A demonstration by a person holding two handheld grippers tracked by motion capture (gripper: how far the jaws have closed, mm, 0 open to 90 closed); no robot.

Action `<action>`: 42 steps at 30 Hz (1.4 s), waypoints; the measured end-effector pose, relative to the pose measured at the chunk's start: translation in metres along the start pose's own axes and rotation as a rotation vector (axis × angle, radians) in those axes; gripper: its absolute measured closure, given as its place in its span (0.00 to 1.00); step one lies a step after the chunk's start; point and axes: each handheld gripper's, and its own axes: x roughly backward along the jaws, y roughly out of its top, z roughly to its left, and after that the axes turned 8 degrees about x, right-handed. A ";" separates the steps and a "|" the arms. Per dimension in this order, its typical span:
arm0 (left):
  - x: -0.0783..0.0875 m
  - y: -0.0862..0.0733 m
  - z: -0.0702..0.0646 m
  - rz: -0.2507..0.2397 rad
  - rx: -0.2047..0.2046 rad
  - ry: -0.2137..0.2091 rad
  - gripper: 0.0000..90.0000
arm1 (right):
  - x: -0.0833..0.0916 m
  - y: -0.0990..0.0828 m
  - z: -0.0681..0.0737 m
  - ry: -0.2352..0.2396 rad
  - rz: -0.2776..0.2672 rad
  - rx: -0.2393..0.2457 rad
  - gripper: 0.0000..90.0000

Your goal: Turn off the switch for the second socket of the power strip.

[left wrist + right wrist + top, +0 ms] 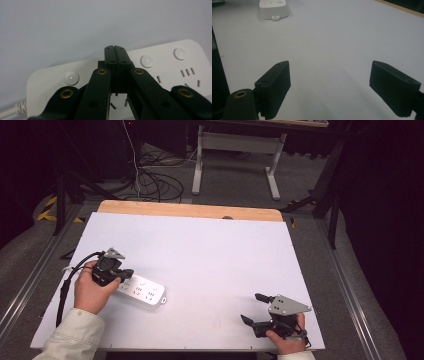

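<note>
The left hand-held gripper (115,50), jaws pressed together into 1 blunt tip, sits over the power strip (160,72), likely to press a switch button (147,61). The right hand-held gripper (329,87) rests spread on the bench (210,250), well apart.

Dark room, grey carpet floor (235,175), white-legged desk (237,150), tangled cables (157,182).

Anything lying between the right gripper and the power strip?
Nothing: bare white table between right gripper and power strip, clearest in the high view.
</note>
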 end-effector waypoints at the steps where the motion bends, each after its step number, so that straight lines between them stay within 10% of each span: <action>1: -0.002 0.000 -0.001 0.001 -0.003 -0.001 1.00 | 0.000 0.000 0.000 0.000 0.000 0.000 0.20; 42: -0.008 -0.004 -0.003 -0.006 -0.080 0.051 1.00 | 0.000 -0.001 0.000 0.000 0.001 -0.004 0.20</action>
